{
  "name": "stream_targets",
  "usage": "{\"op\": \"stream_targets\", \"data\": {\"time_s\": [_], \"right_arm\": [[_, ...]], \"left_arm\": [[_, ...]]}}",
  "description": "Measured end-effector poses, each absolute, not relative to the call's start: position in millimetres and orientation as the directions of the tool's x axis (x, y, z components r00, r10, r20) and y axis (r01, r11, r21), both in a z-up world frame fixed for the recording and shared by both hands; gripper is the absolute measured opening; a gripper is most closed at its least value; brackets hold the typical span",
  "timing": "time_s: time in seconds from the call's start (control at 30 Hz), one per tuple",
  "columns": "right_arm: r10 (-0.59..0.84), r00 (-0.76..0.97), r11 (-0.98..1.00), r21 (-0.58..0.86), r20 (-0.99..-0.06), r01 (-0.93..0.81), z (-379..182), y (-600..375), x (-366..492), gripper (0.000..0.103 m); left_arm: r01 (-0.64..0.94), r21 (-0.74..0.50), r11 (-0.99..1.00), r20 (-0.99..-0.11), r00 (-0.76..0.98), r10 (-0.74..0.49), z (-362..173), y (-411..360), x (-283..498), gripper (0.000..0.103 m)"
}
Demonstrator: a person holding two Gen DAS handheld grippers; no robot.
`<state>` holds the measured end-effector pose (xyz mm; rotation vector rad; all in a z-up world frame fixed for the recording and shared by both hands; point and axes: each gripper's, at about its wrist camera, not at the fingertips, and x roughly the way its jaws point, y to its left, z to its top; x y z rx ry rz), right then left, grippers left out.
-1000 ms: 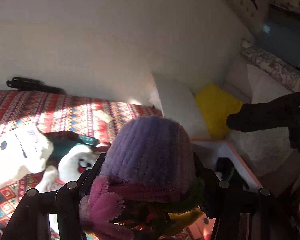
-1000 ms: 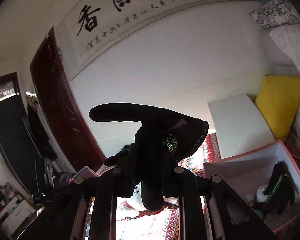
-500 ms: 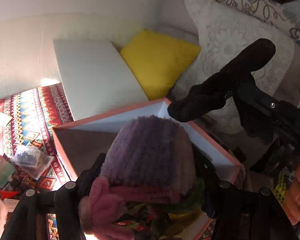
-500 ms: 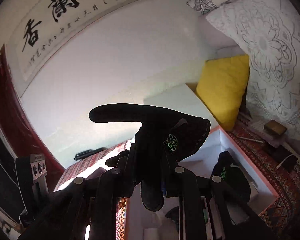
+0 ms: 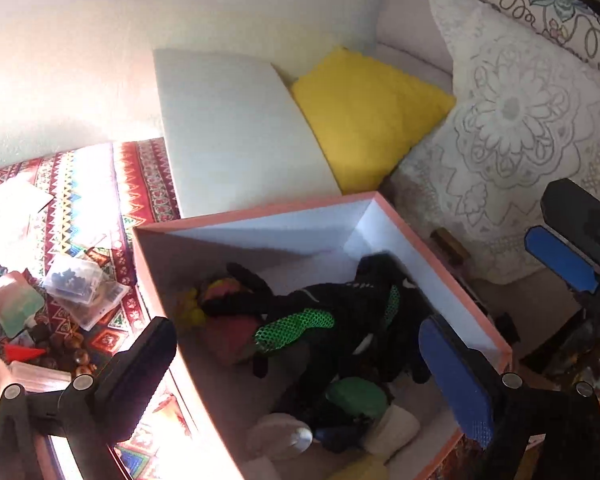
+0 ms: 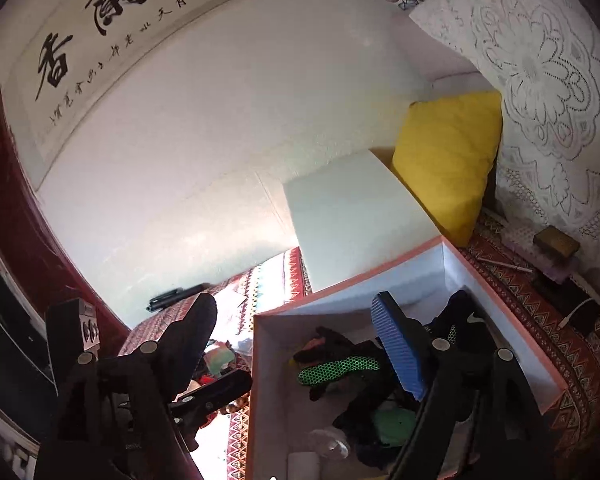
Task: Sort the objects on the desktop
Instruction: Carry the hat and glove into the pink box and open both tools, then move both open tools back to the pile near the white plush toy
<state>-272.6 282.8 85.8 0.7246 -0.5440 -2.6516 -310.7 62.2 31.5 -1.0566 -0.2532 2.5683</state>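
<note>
A pink-rimmed box [image 5: 260,210] with white inner walls lies below both grippers. Inside it lie a black glove with green mesh [image 5: 296,324], a second black glove [image 5: 380,280], yellow and red plush parts [image 5: 204,300], a green lump [image 5: 356,396] and some white items. My left gripper [image 5: 296,330] hangs open over the box with nothing between its fingers. My right gripper [image 6: 294,302] is open too, above the box's [image 6: 500,304] left wall; its blue pad [image 6: 396,352] is over the green-mesh glove [image 6: 336,364]. In the left wrist view the right gripper's blue pad [image 5: 560,260] shows at the right edge.
A white board [image 5: 236,132], a yellow cushion [image 5: 364,112] and a lace pillow [image 5: 512,128] stand behind the box. Left of it, the patterned cloth [image 5: 140,176] carries a clear case of dark beads [image 5: 74,280], a green-white pouch [image 5: 14,308] and paper. A black pen [image 6: 172,298] lies by the wall.
Both grippers have opened. The purple plush left my left gripper and the black glove left my right; the glove now lies in the box. Both views tilted down onto the box.
</note>
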Motion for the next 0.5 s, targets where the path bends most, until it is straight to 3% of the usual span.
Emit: {"op": "stream_targets", "data": {"time_s": [0.5], "right_arm": [[-0.567, -0.712, -0.81, 0.438, -0.413, 0.391, 96.7, 151.2, -257.0, 0.091]], "left_arm": [[-0.002, -0.139, -0.99, -0.66, -0.745, 0.094, 19.8, -101.1, -214.1, 0.101]]}}
